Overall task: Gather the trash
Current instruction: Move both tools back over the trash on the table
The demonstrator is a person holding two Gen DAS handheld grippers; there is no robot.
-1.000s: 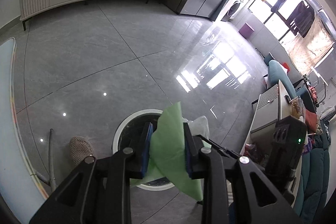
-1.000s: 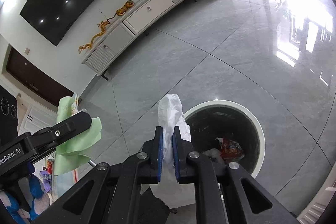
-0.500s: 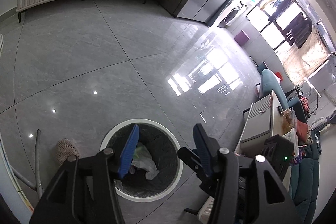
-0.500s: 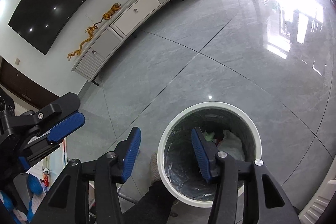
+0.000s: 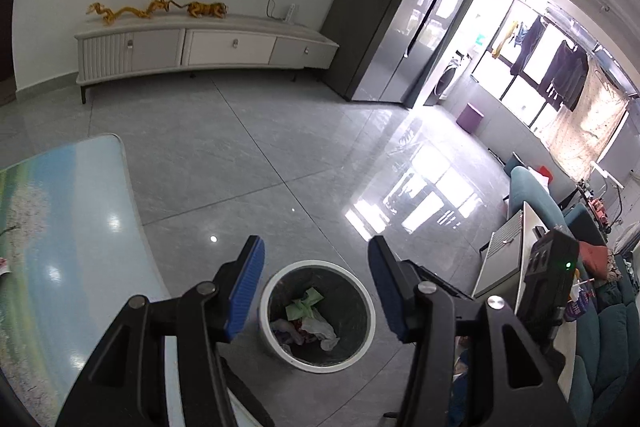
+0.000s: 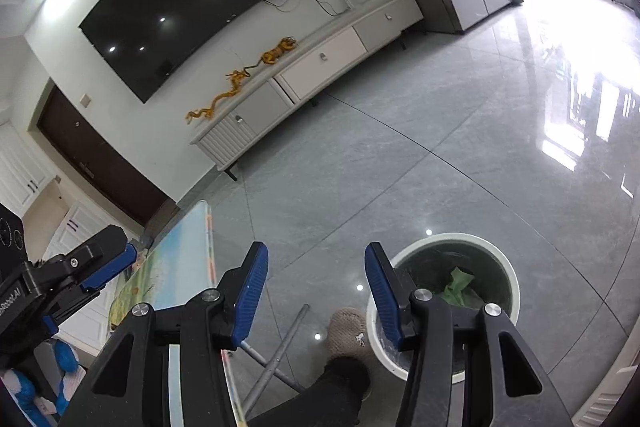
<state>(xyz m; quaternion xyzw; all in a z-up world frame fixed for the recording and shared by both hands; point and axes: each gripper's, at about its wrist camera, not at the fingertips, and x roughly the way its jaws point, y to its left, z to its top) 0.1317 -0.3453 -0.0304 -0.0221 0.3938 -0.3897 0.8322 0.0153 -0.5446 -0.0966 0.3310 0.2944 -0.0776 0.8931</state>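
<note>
Both grippers open, empty above trash bin (image 5: 316,358).

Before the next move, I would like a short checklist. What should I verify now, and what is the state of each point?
1. Left gripper empty, jaws apart: ok.
2. Right gripper empty, jaws apart: ok.
3. Green paper inside the bin: ok.
4. White tissue inside the bin: ok.
5. Bin upright on the floor: ok.
6. More trash on the table: cannot tell; only part of it shows.
</note>
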